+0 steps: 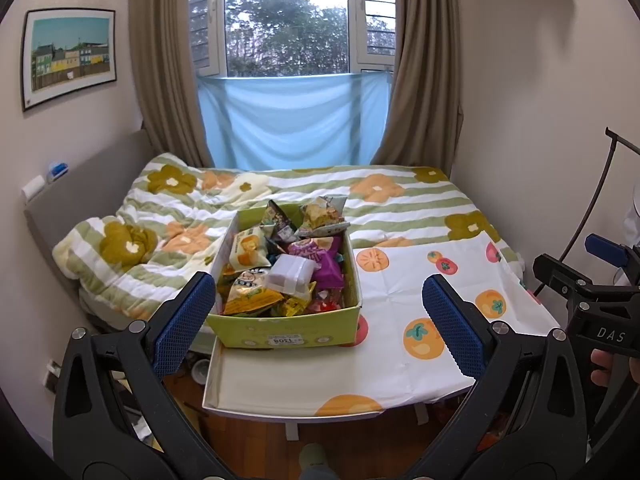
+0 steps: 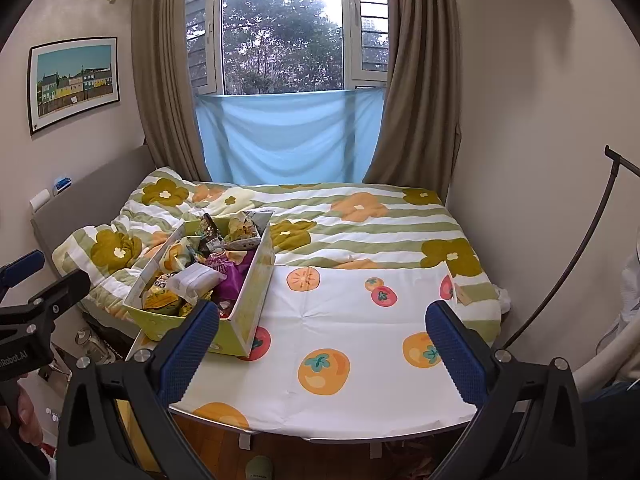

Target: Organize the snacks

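Both the left gripper (image 1: 318, 312) and right gripper (image 2: 322, 338) hang spread and empty short of the green box (image 1: 288, 330) heaped with snack packets (image 1: 280, 264) at the table (image 2: 360, 400) edge, where a careless nudge could spill it.

A box (image 1: 280, 330) packed with snack packets (image 1: 280, 264) is set at the left end of a cloth-covered table (image 2: 360, 360), its flap (image 1: 280, 384) laid flat on the near side. A bed (image 1: 400, 196) is placed directly behind the table, below a window (image 1: 288, 20) flanked by curtains (image 1: 424, 72). A picture (image 1: 68, 56) is hung on the wall at left. Both grippers (image 1: 318, 320) (image 2: 322, 340) are held apart before the table's near edge.
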The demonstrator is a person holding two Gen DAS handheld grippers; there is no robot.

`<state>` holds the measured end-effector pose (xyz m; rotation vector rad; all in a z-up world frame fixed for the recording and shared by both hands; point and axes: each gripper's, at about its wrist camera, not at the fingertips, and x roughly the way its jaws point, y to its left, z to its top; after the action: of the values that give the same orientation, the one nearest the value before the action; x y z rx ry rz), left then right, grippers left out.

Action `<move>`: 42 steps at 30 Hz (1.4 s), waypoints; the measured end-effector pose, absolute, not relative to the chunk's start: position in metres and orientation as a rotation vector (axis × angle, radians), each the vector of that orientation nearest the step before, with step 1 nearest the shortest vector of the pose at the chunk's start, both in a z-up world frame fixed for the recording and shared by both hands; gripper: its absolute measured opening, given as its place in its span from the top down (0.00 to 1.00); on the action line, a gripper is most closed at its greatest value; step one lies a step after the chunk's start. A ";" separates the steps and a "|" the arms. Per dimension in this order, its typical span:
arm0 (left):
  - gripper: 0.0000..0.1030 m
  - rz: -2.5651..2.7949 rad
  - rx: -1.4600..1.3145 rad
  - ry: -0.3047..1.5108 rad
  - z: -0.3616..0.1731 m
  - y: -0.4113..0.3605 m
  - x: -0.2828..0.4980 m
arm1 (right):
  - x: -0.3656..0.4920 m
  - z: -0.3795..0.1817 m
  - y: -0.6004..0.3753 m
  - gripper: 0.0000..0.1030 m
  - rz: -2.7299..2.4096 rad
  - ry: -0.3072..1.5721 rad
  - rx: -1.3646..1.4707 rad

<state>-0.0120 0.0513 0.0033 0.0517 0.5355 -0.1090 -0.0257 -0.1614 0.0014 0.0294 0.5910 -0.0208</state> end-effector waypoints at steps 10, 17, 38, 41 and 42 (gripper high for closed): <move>0.00 -0.108 0.057 0.532 0.002 0.050 -0.014 | -0.027 0.003 -0.167 0.00 -0.030 0.589 0.033; 0.00 -0.107 0.055 0.533 0.002 0.050 -0.014 | -0.028 0.004 -0.165 0.00 -0.035 0.586 0.035; 0.00 -0.076 0.055 0.525 0.000 0.049 -0.010 | -0.028 0.004 -0.165 0.00 -0.036 0.585 0.038; 0.00 -0.053 0.072 0.509 0.002 0.046 -0.011 | -0.027 0.004 -0.163 0.00 -0.036 0.586 0.038; 0.00 -0.052 0.073 0.506 0.002 0.046 -0.012 | -0.027 0.005 -0.163 0.00 -0.036 0.586 0.040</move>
<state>-0.0119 0.0457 0.0020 0.0731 0.5058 -0.0525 -0.0272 -0.1627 0.0049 0.0401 0.5861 -0.0358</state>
